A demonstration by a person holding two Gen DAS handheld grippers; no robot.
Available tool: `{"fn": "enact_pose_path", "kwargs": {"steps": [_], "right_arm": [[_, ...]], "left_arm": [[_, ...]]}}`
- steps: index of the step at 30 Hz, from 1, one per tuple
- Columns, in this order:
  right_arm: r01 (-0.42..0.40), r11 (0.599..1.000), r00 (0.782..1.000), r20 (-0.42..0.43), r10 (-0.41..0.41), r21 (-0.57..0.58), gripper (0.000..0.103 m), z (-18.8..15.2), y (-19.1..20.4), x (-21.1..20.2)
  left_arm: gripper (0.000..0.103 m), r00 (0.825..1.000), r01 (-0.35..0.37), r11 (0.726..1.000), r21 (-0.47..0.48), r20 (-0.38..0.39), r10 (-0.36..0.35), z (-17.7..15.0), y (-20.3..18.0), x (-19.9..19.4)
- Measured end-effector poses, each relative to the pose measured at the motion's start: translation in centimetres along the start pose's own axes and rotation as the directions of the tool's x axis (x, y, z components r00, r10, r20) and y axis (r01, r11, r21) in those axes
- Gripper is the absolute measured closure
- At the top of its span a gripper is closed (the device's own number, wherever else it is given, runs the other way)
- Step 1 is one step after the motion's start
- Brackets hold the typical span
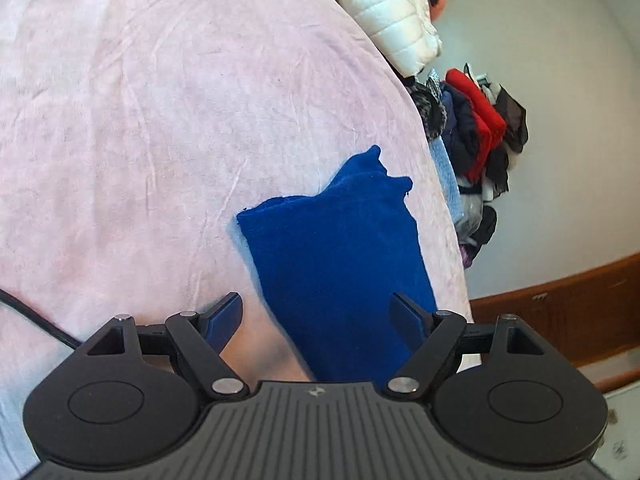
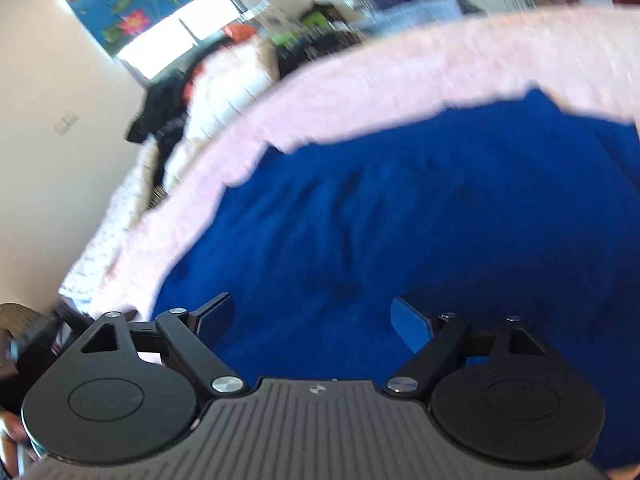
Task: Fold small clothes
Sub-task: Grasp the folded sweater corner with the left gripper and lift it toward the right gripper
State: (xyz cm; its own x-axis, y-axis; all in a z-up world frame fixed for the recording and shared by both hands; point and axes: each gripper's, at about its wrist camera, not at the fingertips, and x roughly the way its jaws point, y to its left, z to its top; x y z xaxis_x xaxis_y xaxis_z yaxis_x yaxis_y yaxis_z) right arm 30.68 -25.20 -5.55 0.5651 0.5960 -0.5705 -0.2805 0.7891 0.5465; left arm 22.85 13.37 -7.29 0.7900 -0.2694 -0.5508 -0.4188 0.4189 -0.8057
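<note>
Blue garment (image 1: 340,264) is lying folded-ish on the pink blanket (image 1: 140,120), near its edge. Left gripper (image 1: 318,318) and right gripper (image 2: 312,318) both spread wide over it, gripping nothing.

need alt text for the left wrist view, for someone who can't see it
A blue cloth lies on a pink blanket, seen from just above the open left tool, which holds nothing. A white puffy jacket sits at the blanket's far edge, with a pile of dark and red clothes beyond.
</note>
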Motion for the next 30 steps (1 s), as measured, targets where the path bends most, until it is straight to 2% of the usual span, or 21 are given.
{"fn": "enact_pose_path", "kwargs": {"steps": [2,3,5,6,7,8,9,10,12,14,16,19,22,23,25,26,27,28,30], "right_arm": [[-0.024,1.000,1.000,0.019,0.024,0.009,0.012,-0.5,-0.3,0.0],[-0.033,0.999,0.999,0.028,0.032,0.017,0.011,-0.6,-0.4,0.0],[-0.043,0.999,0.998,0.041,0.042,0.032,0.010,-0.8,-0.5,0.2],[-0.045,0.999,0.998,0.041,0.043,0.031,0.010,-0.9,-0.4,0.3],[-0.044,0.999,0.998,0.039,0.043,0.022,0.010,-0.9,-0.3,0.5],[-0.042,0.999,0.999,0.034,0.042,0.011,0.010,-0.9,-0.2,0.5],[-0.042,0.999,0.999,0.029,0.042,0.002,0.010,-0.9,-0.2,0.5],[-0.043,0.999,0.999,0.023,0.043,0.001,0.010,-0.8,-0.1,0.5],[-0.051,0.998,0.999,0.006,0.051,0.026,0.008,-0.4,-0.2,0.6],[-0.063,0.993,0.998,-0.023,0.065,0.098,0.007,0.6,-0.4,0.4],[-0.121,0.977,0.991,-0.026,0.128,0.177,0.008,2.2,-0.8,0.3],[-0.185,0.947,0.979,-0.034,0.201,0.262,0.007,6.2,-0.5,1.5],[-0.185,0.944,0.968,-0.116,0.224,0.274,0.005,10.6,1.7,4.8],[-0.184,0.951,0.963,-0.147,0.225,0.250,0.005,11.7,3.0,6.1],[-0.175,0.966,0.952,-0.219,0.216,0.190,0.005,13.5,5.7,8.9],[-0.168,0.971,0.940,-0.270,0.210,0.170,0.005,13.9,6.8,10.5],[-0.159,0.975,0.920,-0.336,0.204,0.156,0.006,14.2,8.0,12.4],[-0.149,0.979,0.898,-0.395,0.194,0.142,0.007,14.4,9.1,14.2],[-0.086,0.993,0.861,-0.496,0.112,0.075,0.012,14.5,11.3,17.5]], "left_arm": [[0.022,1.000,0.019,0.999,-0.040,-0.020,-0.020,0.7,-0.3,1.4],[0.023,1.000,0.007,0.998,-0.064,-0.018,-0.008,1.0,-0.3,2.2],[0.024,1.000,0.017,0.993,-0.118,0.009,-0.016,1.4,-0.5,3.0],[0.024,1.000,0.009,0.993,-0.114,0.019,-0.007,1.5,-0.9,3.4],[0.030,0.999,-0.011,0.995,-0.100,0.035,0.015,1.5,-1.3,3.7],[0.044,0.998,-0.040,0.996,-0.078,0.054,0.044,1.3,-1.8,3.9],[0.079,0.994,-0.097,0.995,-0.024,0.047,0.098,1.1,-2.4,4.4],[0.092,0.987,-0.161,0.987,0.019,0.030,0.161,0.9,-2.8,5.2],[0.094,0.984,-0.171,0.984,0.046,0.053,0.169,0.4,-2.9,5.2],[0.095,0.980,-0.192,0.977,0.089,0.072,0.186,0.1,-3.3,5.0],[0.095,0.976,-0.211,0.969,0.127,0.090,0.201,-0.2,-3.7,4.7],[0.095,0.969,-0.234,0.955,0.183,0.120,0.214,-0.7,-4.5,4.4],[0.095,0.967,-0.229,0.935,0.271,0.174,0.186,-1.6,-5.5,3.6],[0.095,0.966,-0.222,0.920,0.322,0.198,0.164,-2.0,-6.1,3.3],[0.095,0.960,-0.230,0.865,0.446,0.249,0.127,-3.4,-7.5,2.7],[0.095,0.959,-0.229,0.842,0.488,0.260,0.110,-4.0,-7.9,2.6],[0.095,0.963,-0.216,0.832,0.511,0.251,0.096,-4.5,-8.2,2.6],[0.095,0.968,-0.202,0.831,0.518,0.235,0.089,-4.6,-8.3,2.7],[0.095,0.970,-0.192,0.829,0.526,0.229,0.079,-4.9,-8.3,2.9]]}}
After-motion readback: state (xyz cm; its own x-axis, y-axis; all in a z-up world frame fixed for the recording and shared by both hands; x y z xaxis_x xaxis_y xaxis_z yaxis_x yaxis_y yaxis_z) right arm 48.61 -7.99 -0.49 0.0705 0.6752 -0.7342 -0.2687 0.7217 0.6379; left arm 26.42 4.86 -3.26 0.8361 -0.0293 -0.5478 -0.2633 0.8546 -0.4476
